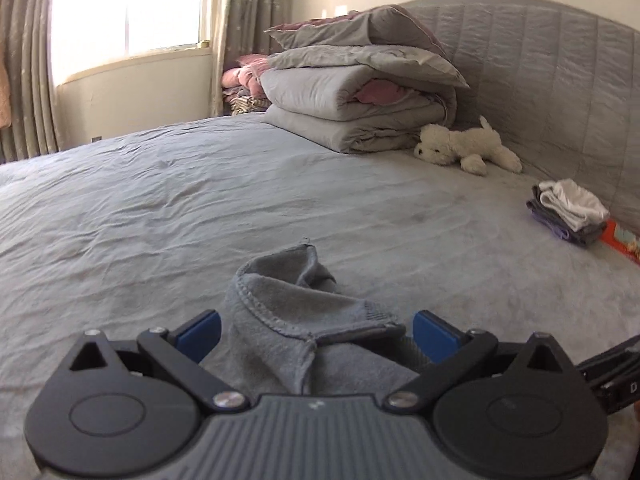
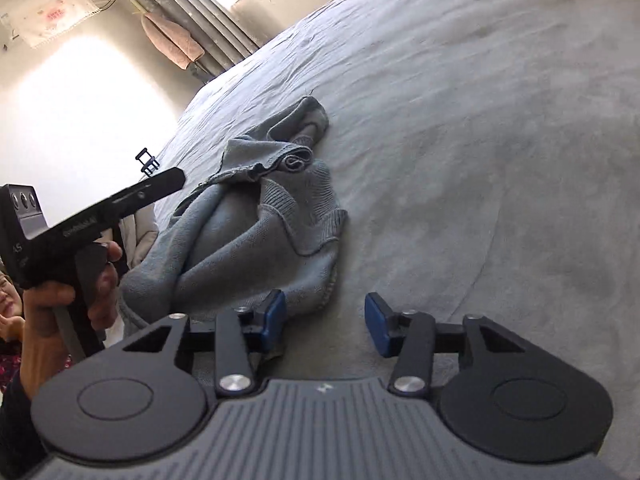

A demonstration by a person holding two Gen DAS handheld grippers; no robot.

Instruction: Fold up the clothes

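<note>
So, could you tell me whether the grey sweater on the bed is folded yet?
Not folded. The grey sweater lies bunched in a loose heap on the bed, its ribbed hem and edges twisted over one another.

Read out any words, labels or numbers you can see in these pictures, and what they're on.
"D": white letter on the black device at the right edge of the left wrist view; the rest is cut off.
White print on the left gripper's black body: too blurred to read.
Red marks on the wall cloth: too small to read.
</note>
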